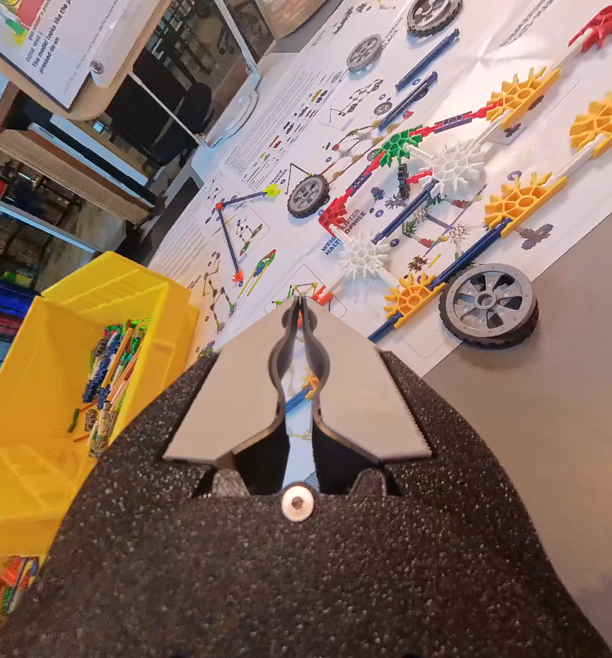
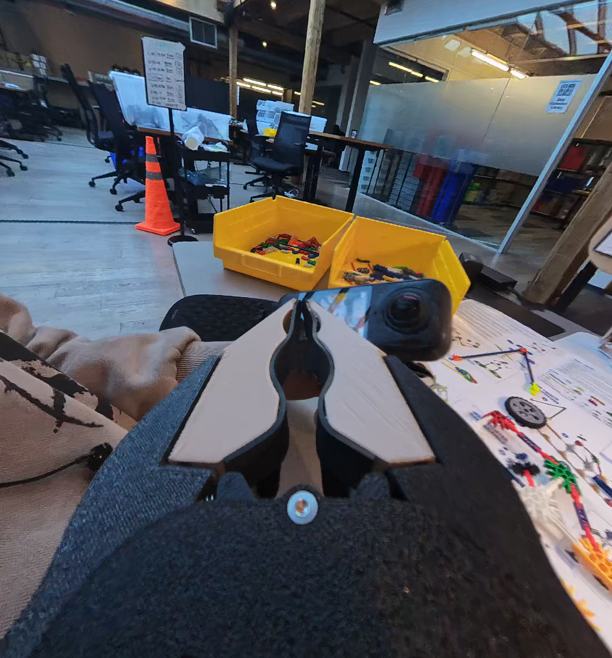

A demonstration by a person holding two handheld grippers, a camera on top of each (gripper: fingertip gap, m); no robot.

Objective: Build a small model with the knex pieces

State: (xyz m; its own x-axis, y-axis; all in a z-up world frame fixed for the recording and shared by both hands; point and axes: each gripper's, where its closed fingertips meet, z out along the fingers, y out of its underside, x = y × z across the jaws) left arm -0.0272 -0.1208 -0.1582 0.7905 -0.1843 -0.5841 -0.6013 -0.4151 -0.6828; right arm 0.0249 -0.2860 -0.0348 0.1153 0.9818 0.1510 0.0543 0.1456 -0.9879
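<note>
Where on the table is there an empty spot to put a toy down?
The bare grey tabletop past the instruction sheet's edge, beside the big grey wheel, looks free. The sheet itself is crowded with the rod-and-connector model and loose wheels. The yellow bins fill the far end.

Both views bright, w/ strong fisheye bend at edges: the post [image 2: 310, 57] and glass partition [image 2: 475, 117] lean inward. Light from ceiling strip lamps [image 2: 489, 58], warm, plus bluish daylight thru upper glass. Instruction sheet [image 1: 386, 106] nearly blown out, glare on white. Soft short shadow under the near wheel [image 1: 488, 306]. Close foam blurry; other camera [image 2: 400, 317] out of focus, reflection on its face. Left view tilted hard.
</note>
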